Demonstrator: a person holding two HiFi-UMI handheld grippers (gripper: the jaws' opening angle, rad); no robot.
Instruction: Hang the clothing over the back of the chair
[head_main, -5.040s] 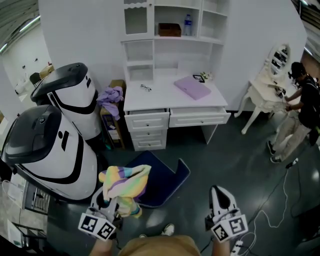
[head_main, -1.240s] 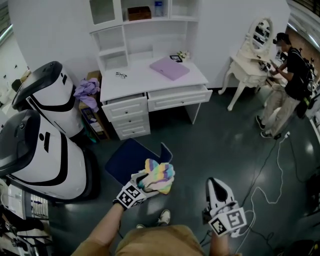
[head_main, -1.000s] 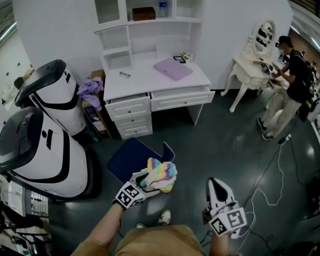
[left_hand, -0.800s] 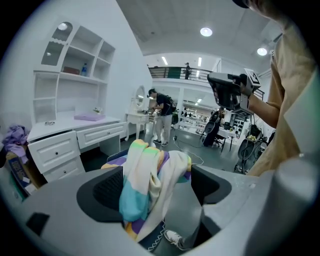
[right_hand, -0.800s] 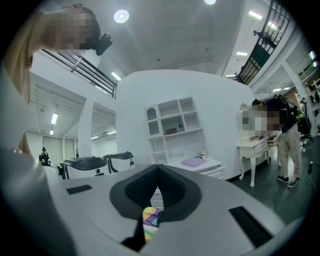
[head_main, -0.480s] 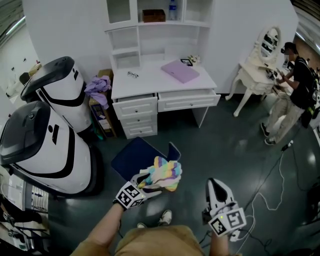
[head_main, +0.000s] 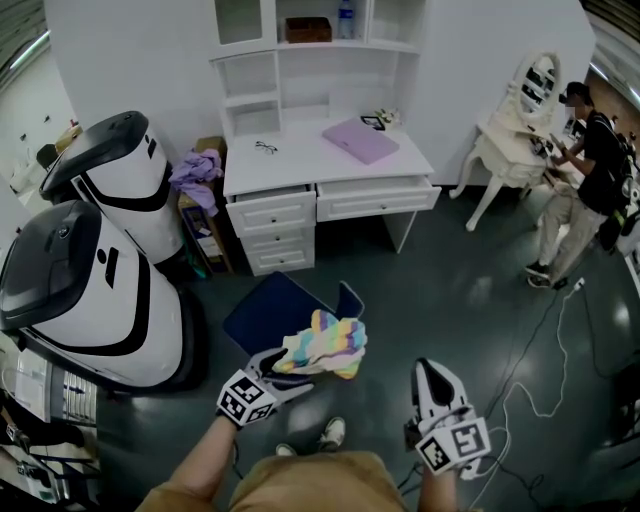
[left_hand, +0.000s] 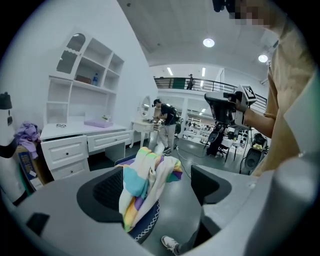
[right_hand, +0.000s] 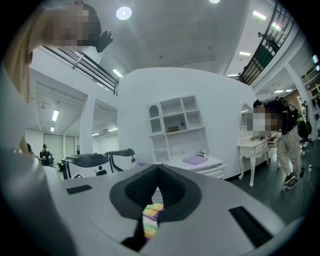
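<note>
Since half a second before, the left tongs (head_main: 278, 368) had drawn back toward the person, while the cloth (head_main: 325, 345) stayed over the near edge of the chair (head_main: 272, 308). Its long axis ran left to right, the right end slightly farther. The left tongs gaped wide, the cloth leaning on one pad. The right tongs (head_main: 430, 372) were closed, empty.

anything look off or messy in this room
On the white desk, the top drawers look partly pulled out, and a purple garment lies heaped beside it. The pastel striped clothing only drapes over the open left gripper, unclamped.
</note>
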